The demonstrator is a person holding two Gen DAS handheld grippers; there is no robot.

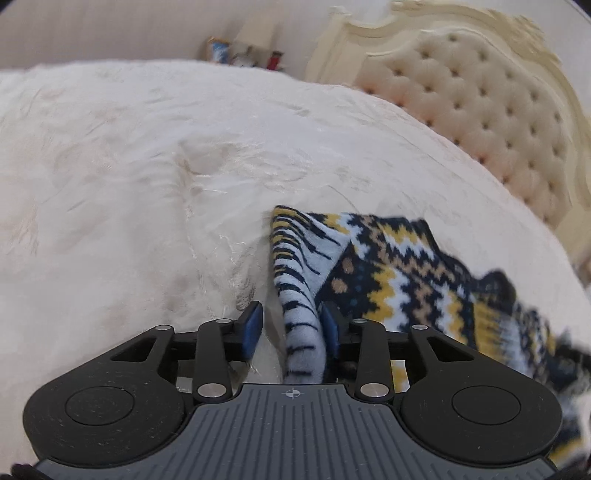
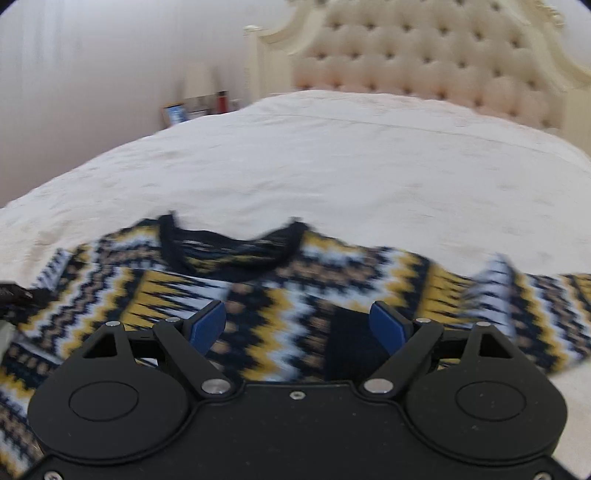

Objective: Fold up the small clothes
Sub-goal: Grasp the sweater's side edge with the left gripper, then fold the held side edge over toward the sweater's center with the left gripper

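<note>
Small knitted sweater (image 2: 280, 291), navy ground with zigzag bands of mustard yellow, white and tan, lies spread on the bed's cream patterned bedspread (image 2: 332, 166). Dark ribbed neckline (image 2: 229, 251) faces the padded headboard. Right wrist view is motion-blurred, so the knit pattern smears.

Left gripper (image 1: 291, 325): black linkage arms, blue pads. The jaws stand partly apart with a fold of the sweater's sleeve (image 1: 303, 332) (pale blue-white side, black dashes, likely the knit's reverse) running between them. Cloth touches the right-hand pad (image 1: 330, 325); the left-hand pad (image 1: 253, 328) stands clear of it with bedspread visible in the gap. So not clamped. The rest of the sweater trails off to the right of this gripper across the bed.

Right gripper (image 2: 297, 325): same build, jaws wide apart, nothing between the pads, poised over the sweater's chest area just below the neckline. Contact with the cloth cannot be judged.

Surroundings: cream tufted button headboard (image 2: 424, 55) in a carved ivory frame (image 1: 480, 22); beyond the far edge of the bed, a lamp with a pale shade (image 2: 199, 83), a red bottle-like item (image 2: 221, 101) and a blue-and-white framed item (image 2: 175, 112).

Writing: none readable on anything; only a small crosshair mark (image 1: 293, 393) on the left gripper's grey ribbed body.
</note>
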